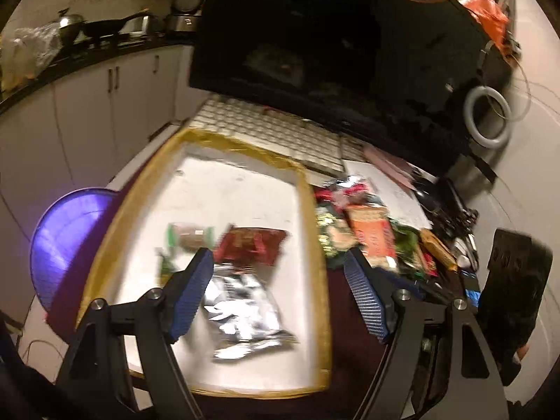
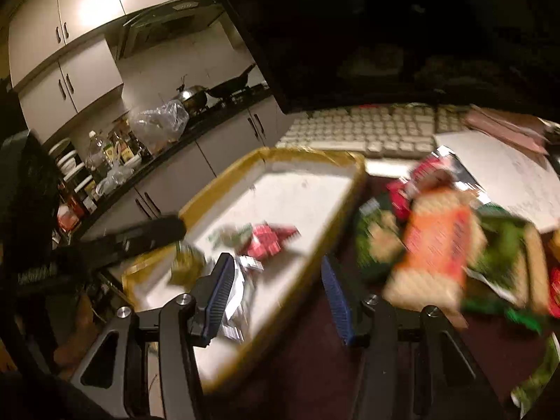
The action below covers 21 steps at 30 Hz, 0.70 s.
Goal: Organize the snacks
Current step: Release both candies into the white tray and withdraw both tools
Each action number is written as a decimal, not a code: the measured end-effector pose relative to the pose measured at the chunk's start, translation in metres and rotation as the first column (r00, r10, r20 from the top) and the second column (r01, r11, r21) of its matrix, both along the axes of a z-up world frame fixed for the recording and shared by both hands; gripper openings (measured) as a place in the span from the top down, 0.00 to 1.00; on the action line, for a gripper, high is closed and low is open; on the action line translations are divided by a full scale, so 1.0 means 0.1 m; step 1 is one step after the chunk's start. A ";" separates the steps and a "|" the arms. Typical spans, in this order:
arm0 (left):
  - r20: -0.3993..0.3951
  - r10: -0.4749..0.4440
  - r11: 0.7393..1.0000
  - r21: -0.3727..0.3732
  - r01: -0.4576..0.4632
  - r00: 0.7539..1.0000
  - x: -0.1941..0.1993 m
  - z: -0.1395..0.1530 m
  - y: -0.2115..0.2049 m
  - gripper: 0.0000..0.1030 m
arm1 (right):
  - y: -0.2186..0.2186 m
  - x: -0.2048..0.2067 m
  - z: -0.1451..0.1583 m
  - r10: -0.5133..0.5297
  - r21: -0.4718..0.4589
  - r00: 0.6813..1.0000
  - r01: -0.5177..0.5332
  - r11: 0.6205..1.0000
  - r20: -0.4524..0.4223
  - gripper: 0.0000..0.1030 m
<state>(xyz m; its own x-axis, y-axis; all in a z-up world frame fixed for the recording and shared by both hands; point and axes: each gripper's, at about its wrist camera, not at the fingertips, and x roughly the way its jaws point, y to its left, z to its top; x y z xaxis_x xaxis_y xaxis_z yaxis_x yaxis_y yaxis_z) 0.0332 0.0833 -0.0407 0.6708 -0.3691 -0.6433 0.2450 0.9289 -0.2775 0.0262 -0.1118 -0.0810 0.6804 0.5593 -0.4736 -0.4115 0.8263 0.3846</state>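
A white tray with a tan taped rim (image 1: 315, 217) holds a silver foil packet (image 1: 245, 315), a red packet (image 1: 252, 245) and a brown packet with green ends (image 1: 190, 236). My left gripper (image 1: 280, 280) hangs open above the silver packet, with nothing between its blue pads. To the right of the tray is a heap of snacks topped by an orange packet (image 1: 372, 238). My right gripper (image 2: 278, 294) is open over the tray's rim (image 2: 350, 189), gripping nothing. The orange packet (image 2: 437, 241) and green packets (image 2: 504, 245) lie to its right, blurred. The red packet (image 2: 269, 241) lies ahead of it.
A white keyboard (image 1: 273, 133) and a dark monitor (image 1: 332, 35) stand behind the tray. Paper sheets (image 2: 500, 175) lie at the back right. A purple ball (image 1: 66, 241) sits left of the table. A kitchen counter with pots (image 2: 196, 98) runs along the far left.
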 end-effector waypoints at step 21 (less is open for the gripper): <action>-0.013 -0.182 0.980 0.074 0.183 0.983 -0.18 0.07 -0.93 0.24 | -1.27 -0.65 -0.24 -0.329 0.049 0.930 0.341 0.939 -0.165 0.65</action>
<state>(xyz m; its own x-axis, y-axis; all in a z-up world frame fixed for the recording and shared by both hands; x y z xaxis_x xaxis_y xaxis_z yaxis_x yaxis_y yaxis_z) 0.0152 -0.0096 -0.0335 0.5925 -0.4360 -0.6773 0.4108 0.8868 -0.2115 -0.0383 -0.2389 -0.1045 0.7577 0.3499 -0.5509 -0.0482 0.8718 0.4874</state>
